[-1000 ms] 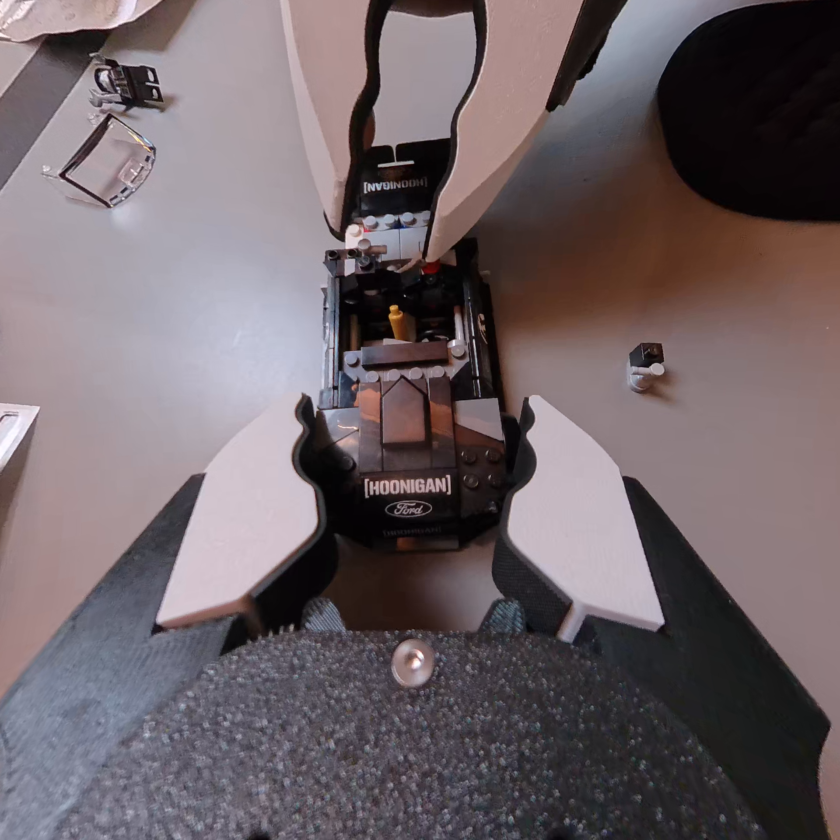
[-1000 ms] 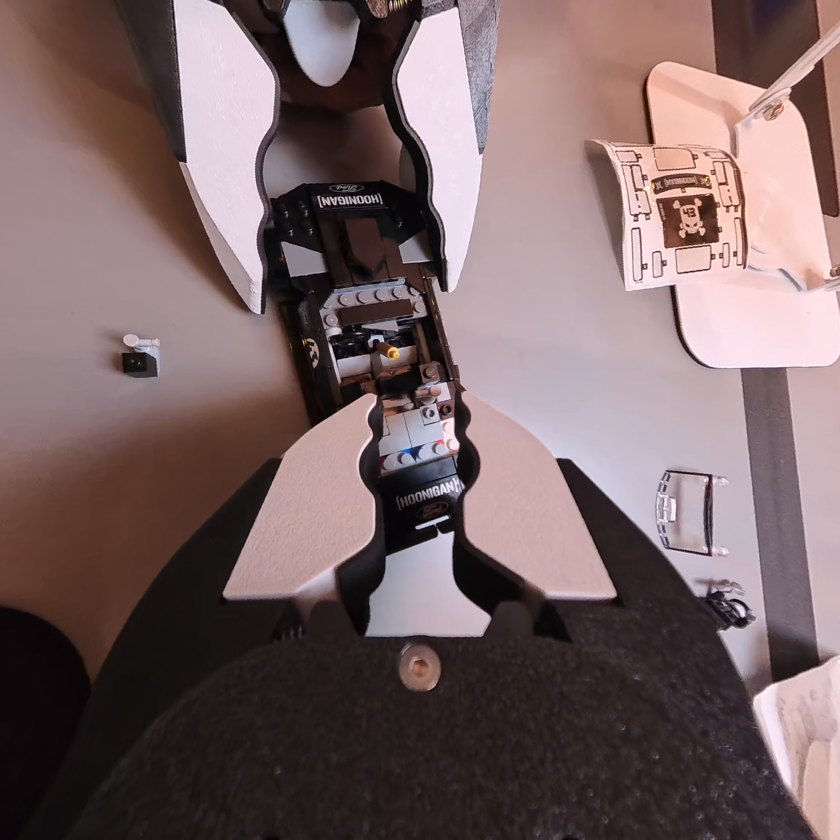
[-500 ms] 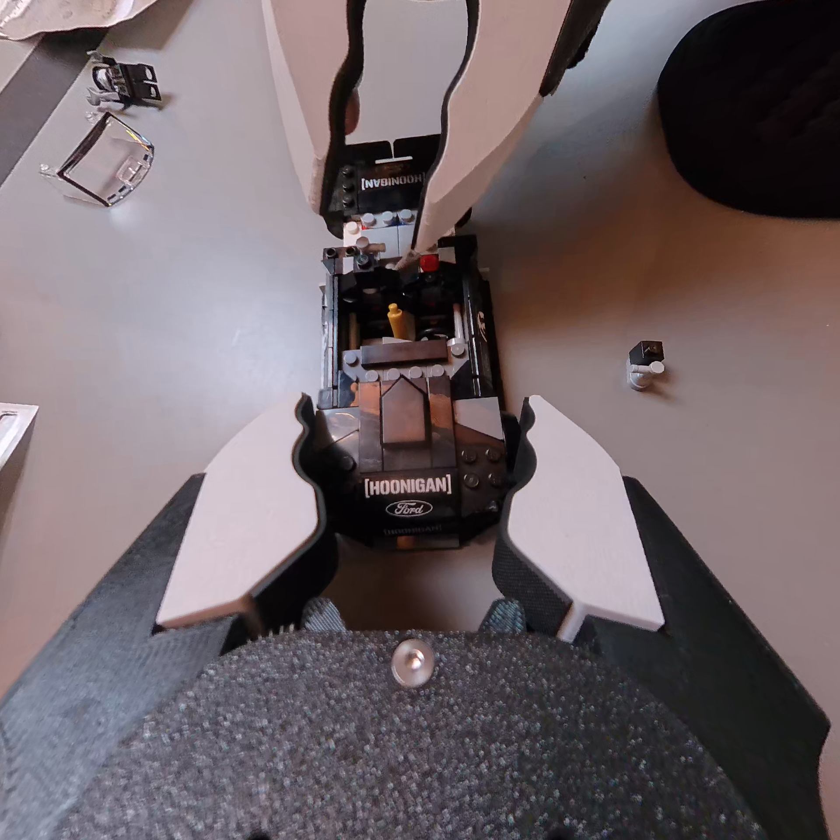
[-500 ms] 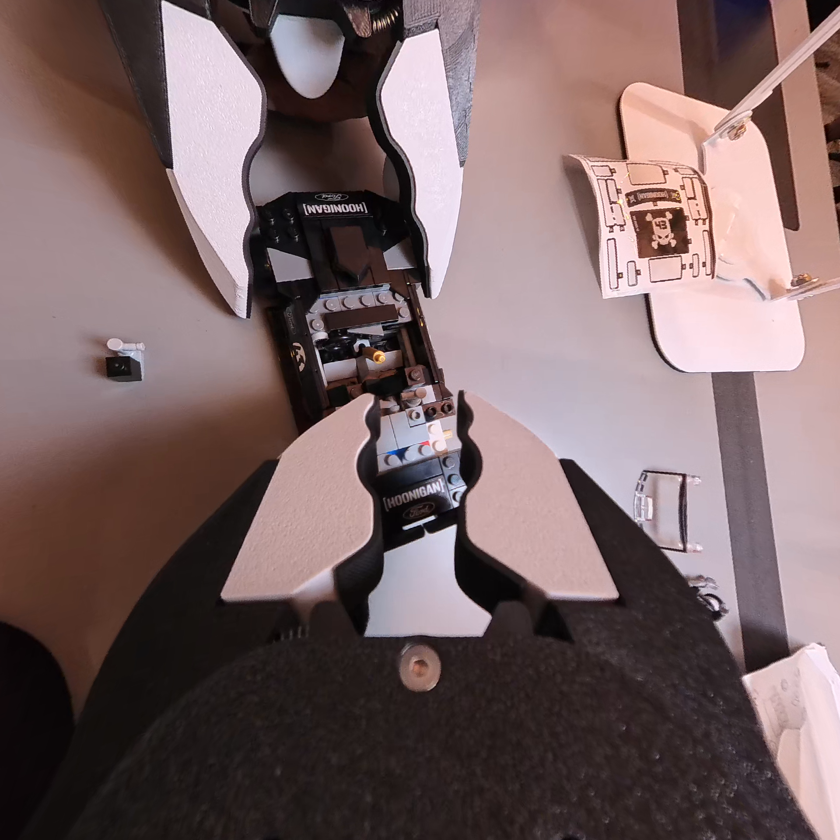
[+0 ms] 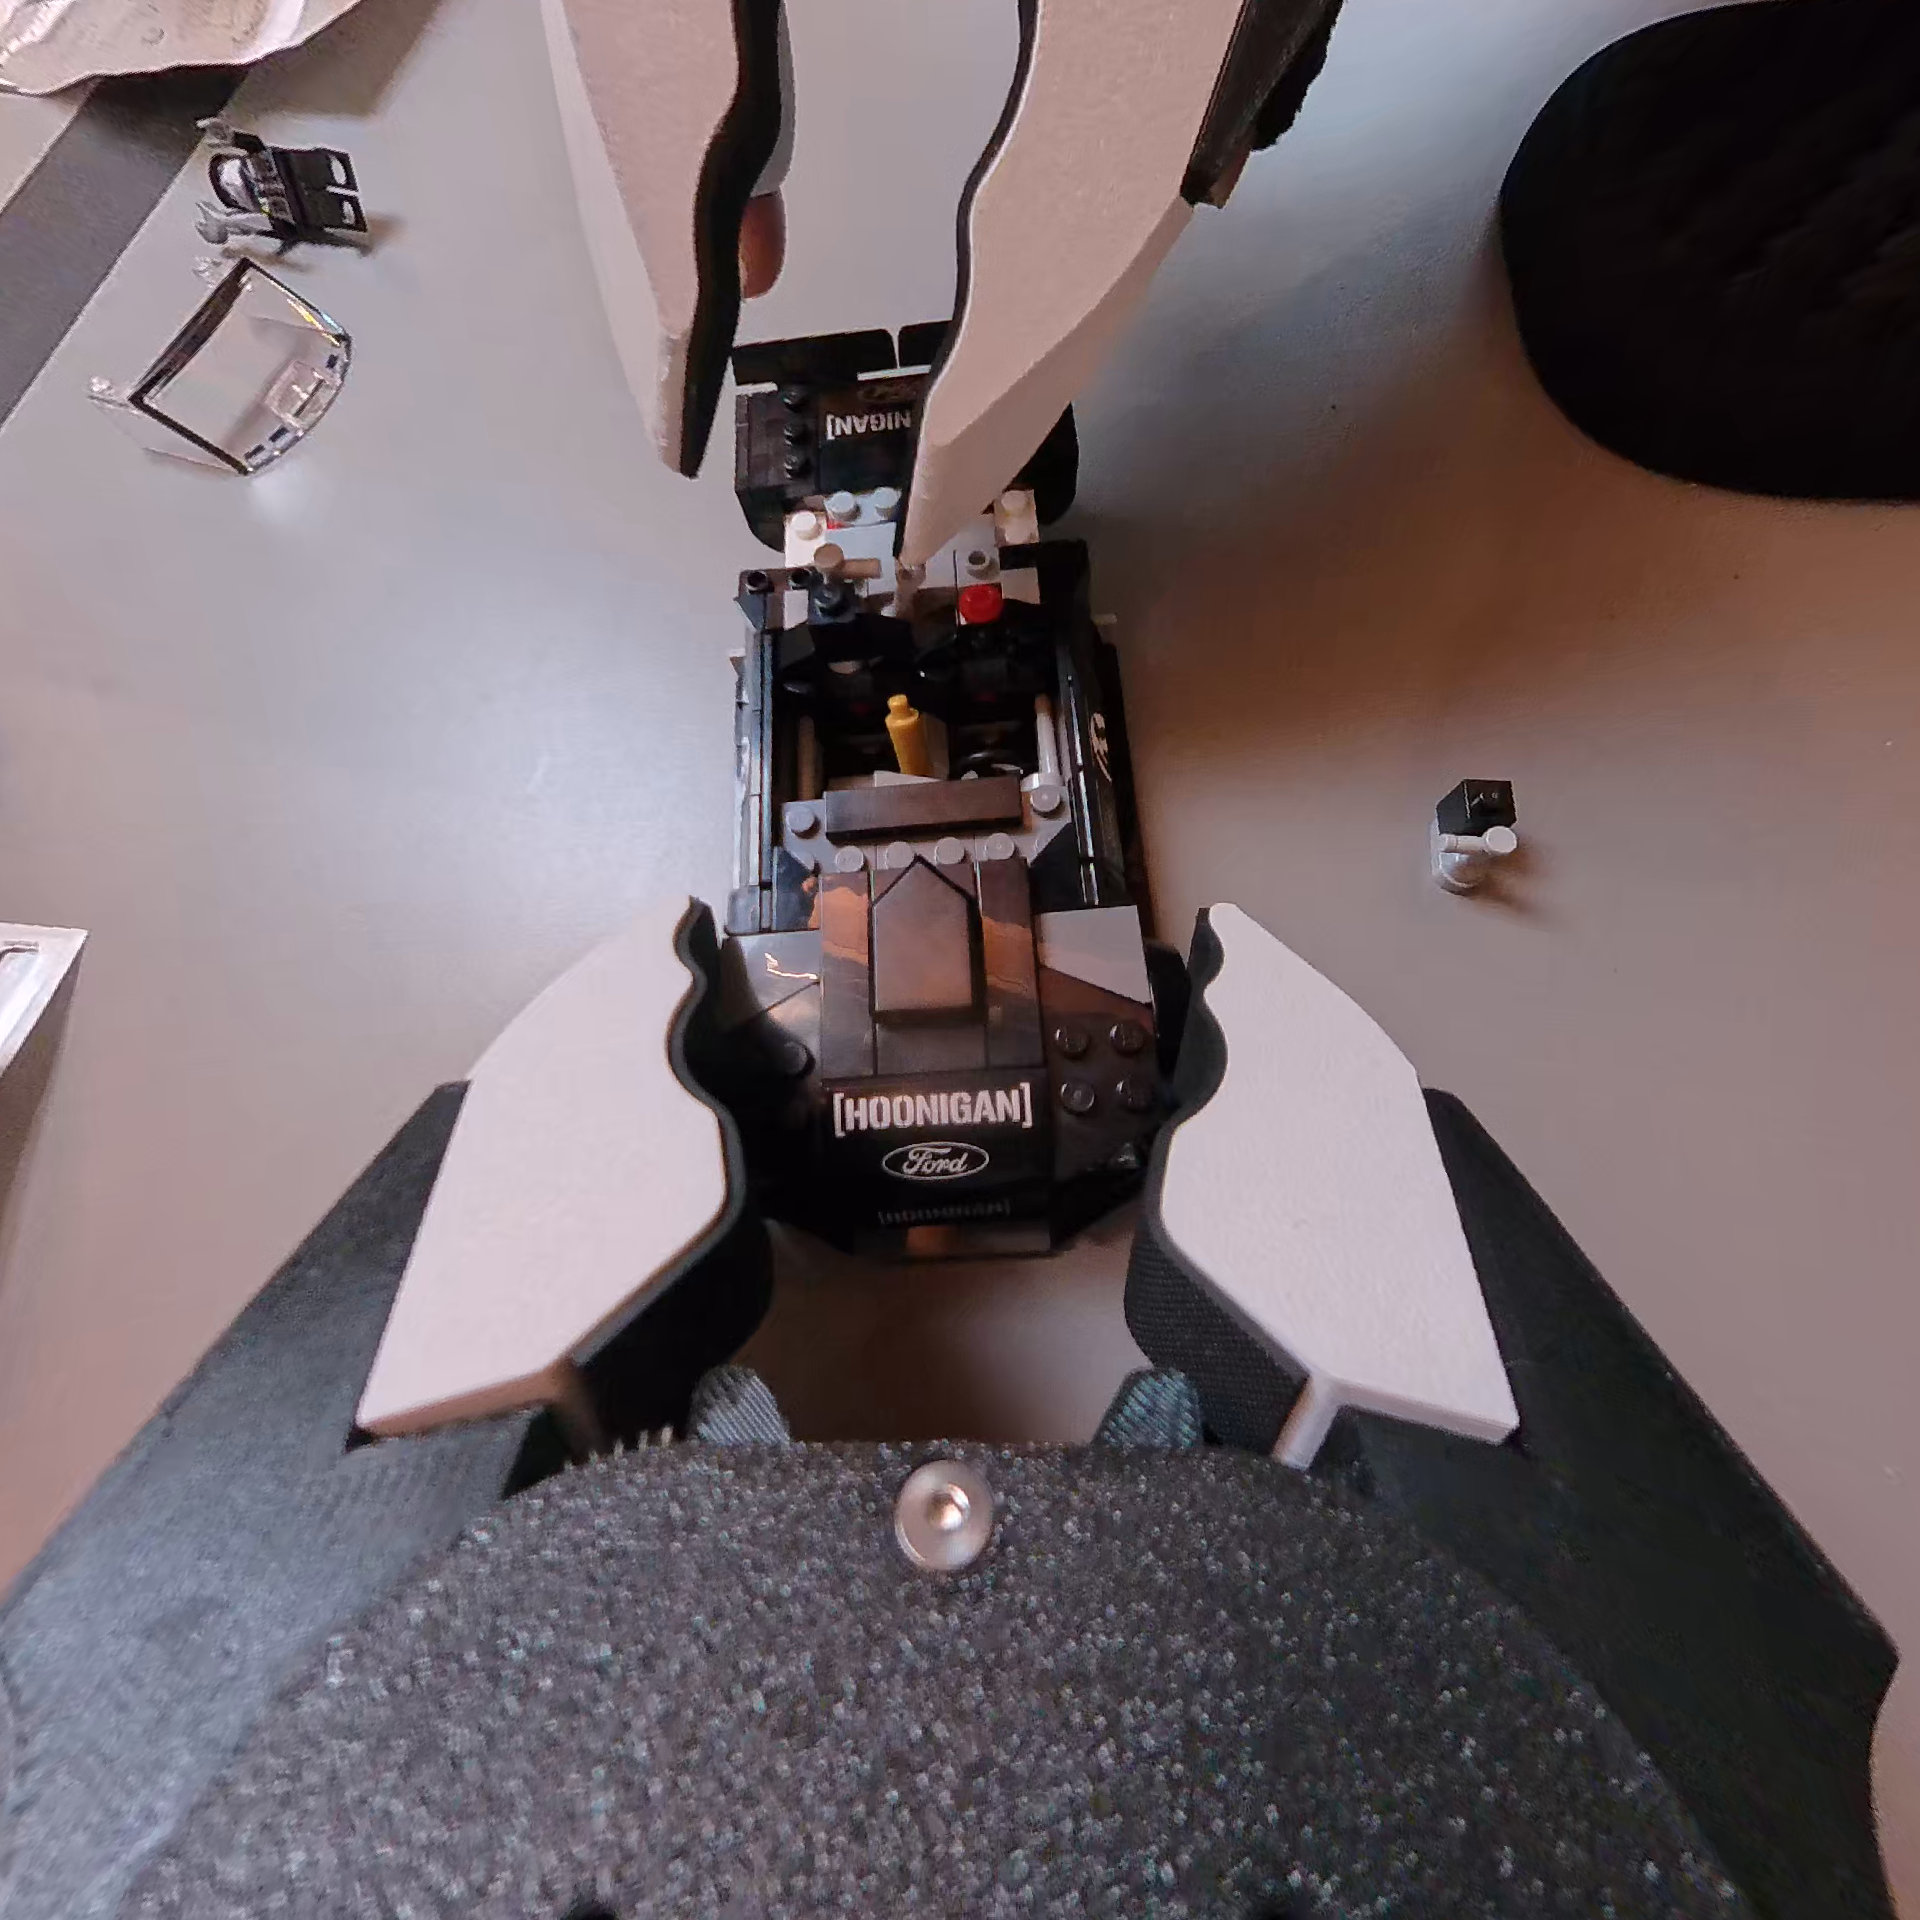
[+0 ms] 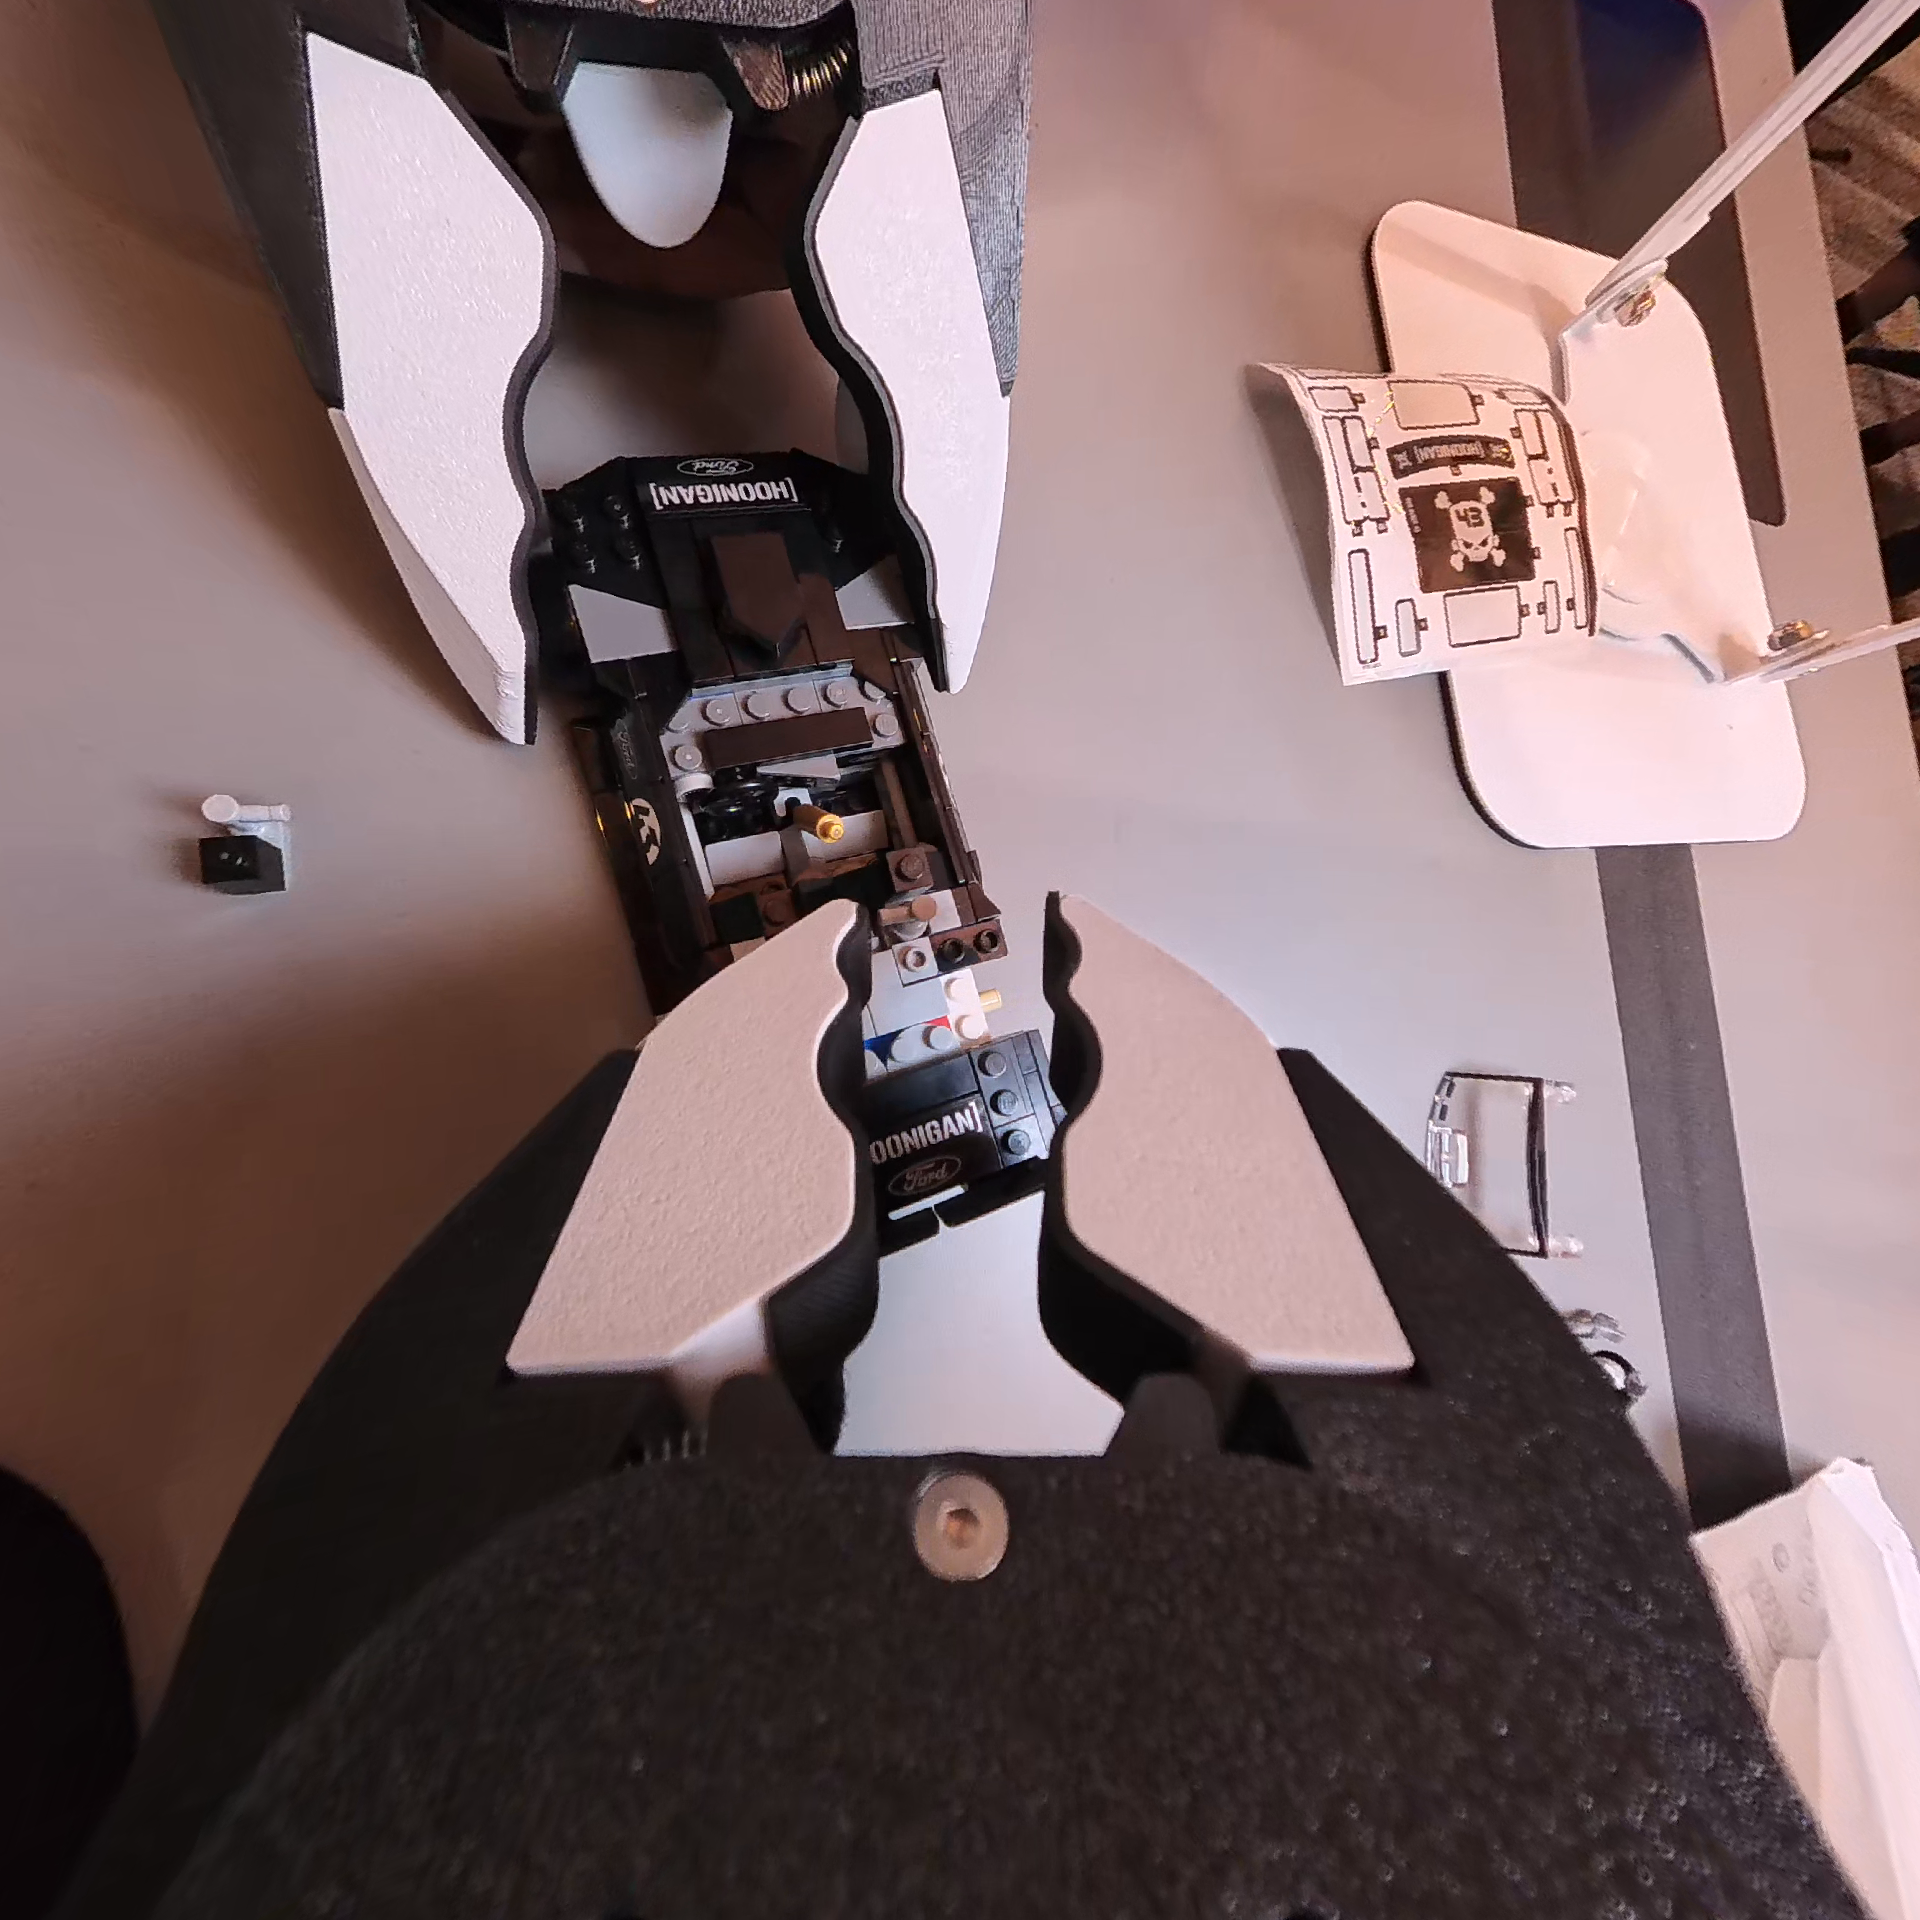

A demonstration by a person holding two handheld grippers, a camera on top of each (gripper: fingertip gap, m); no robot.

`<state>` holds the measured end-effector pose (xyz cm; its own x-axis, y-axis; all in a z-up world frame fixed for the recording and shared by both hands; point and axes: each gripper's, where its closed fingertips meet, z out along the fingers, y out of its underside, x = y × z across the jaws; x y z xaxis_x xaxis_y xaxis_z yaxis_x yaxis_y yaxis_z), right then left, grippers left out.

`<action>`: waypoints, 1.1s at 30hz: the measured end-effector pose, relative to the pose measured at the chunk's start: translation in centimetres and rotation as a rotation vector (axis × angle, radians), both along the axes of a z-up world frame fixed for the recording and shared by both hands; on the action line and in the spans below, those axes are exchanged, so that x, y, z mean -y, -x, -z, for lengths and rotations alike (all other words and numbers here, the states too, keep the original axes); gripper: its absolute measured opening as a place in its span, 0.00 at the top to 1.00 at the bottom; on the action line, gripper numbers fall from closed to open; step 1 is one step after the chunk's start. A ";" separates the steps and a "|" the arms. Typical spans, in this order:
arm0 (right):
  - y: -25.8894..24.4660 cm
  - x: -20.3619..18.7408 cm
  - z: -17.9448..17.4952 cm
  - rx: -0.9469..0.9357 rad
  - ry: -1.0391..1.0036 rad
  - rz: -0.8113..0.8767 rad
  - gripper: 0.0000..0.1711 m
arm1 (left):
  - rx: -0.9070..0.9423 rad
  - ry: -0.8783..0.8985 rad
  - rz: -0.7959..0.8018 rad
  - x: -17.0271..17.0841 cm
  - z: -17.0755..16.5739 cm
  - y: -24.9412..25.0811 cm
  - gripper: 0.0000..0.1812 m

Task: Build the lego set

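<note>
**Black Lego car braced nose and tail between two grippers**

Black and glossy, the half-built Lego car sits on the grey table, its long axis running straight from one gripper to the other. The left gripper comes in low over the bonnet end, its jaws clamped on the front flanks of the car. The right gripper reaches in from the opposite end, tilted steeply down over the tail; its jaws stand apart and hold nothing. In the left wrist view one of its fingertips touches the small grey studs just behind the open cockpit, beside a red stud. That tail section is the nearer work for the right gripper, and any press there would likely run down into the table while the left holds the car steady. A loose black-and-white clip piece lies well apart to one side; the clear windscreen waits on the other.
</note>
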<state>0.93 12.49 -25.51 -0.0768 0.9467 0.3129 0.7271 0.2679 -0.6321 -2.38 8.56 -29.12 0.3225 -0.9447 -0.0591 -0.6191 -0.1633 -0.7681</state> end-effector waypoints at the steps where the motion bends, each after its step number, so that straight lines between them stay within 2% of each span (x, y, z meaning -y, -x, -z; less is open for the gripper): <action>1: 0.0 0.0 0.0 0.000 0.001 0.001 0.82 | 0.000 0.000 0.000 0.0 0.0 0.0 0.53; 33: 0.0 0.6 0.2 -0.016 0.020 0.019 0.83 | -0.004 -0.007 0.002 0.0 0.0 0.0 0.53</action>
<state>0.98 11.92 -25.69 -0.0536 0.9540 0.2950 0.7216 0.2412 -0.6490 -2.34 8.54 -29.16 0.3208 -0.9448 -0.0672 -0.6225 -0.1569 -0.7668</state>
